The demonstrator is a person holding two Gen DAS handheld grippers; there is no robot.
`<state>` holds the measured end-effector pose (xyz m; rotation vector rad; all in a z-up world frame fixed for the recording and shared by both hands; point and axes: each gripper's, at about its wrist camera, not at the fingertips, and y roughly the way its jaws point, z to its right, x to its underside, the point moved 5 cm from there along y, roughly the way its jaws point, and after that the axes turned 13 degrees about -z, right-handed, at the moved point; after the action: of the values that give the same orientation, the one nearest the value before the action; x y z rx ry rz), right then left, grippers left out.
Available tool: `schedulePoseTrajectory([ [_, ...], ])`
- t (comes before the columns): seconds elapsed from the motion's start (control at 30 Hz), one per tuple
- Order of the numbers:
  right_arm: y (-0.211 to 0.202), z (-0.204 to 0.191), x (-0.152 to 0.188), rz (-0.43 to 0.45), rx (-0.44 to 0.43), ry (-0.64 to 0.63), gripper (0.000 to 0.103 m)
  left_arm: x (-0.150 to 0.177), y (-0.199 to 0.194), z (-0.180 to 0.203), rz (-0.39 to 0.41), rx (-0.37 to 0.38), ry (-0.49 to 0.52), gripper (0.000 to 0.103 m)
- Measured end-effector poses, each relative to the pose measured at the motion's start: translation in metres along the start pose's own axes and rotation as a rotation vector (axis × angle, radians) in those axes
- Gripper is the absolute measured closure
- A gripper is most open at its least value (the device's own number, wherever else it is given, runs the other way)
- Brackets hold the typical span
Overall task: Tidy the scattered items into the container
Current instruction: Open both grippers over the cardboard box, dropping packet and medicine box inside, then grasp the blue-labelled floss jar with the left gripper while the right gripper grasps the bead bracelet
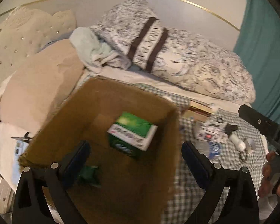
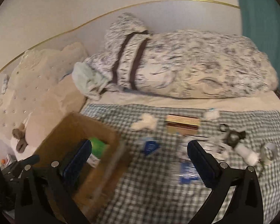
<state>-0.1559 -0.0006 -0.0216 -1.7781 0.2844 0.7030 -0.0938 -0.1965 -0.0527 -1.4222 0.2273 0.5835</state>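
An open cardboard box [image 1: 121, 97] stands on the bed. Inside it lie a green and white carton [image 1: 134, 130] and a small green crumpled item [image 1: 90, 175]. My left gripper [image 1: 136, 155] hangs open above the box's inside, with nothing between its fingers. My right gripper [image 2: 140, 158] is open and empty over the checked cloth [image 2: 158, 196], just right of the box [image 2: 74, 128]. Scattered on the cloth are a white tissue [image 2: 145, 122], a brown and cream box [image 2: 183, 125], a blue packet [image 2: 150, 146], a blue-labelled wrapper [image 2: 186, 169], a white bottle [image 2: 246, 153] and a black ring-shaped item [image 2: 233, 136].
A patterned duvet [image 2: 196, 69] is bunched along the wall behind the cloth. Beige pillows [image 1: 41, 93] press against the box's left side. Small scissors [image 1: 22, 137] and a light blue phone [image 1: 18, 149] lie left of the box. A teal curtain [image 1: 263, 56] hangs at the right.
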Motion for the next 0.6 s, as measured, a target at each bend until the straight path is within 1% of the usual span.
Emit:
schedulePoseTrajectory([
  [0.23,-0.03,0.077,0.018,0.028,0.069,0.079,0.0,0.011,0.002,0.082,-0.011,0.05,0.09,0.002],
  [0.27,-0.033,0.09,0.022,0.032,0.083,0.093,0.0,0.013,0.005,0.094,-0.017,0.058,0.1,0.0],
  [0.37,-0.039,0.126,0.037,0.034,0.122,0.132,0.0,0.021,0.02,0.125,-0.037,0.077,0.118,0.0],
  [0.47,-0.039,0.161,0.055,0.021,0.157,0.174,0.0,0.03,0.042,0.154,-0.076,0.099,0.136,0.0],
  [0.6,-0.029,0.21,0.077,-0.023,0.202,0.257,0.0,0.041,0.07,0.186,-0.109,0.107,0.168,0.0],
])
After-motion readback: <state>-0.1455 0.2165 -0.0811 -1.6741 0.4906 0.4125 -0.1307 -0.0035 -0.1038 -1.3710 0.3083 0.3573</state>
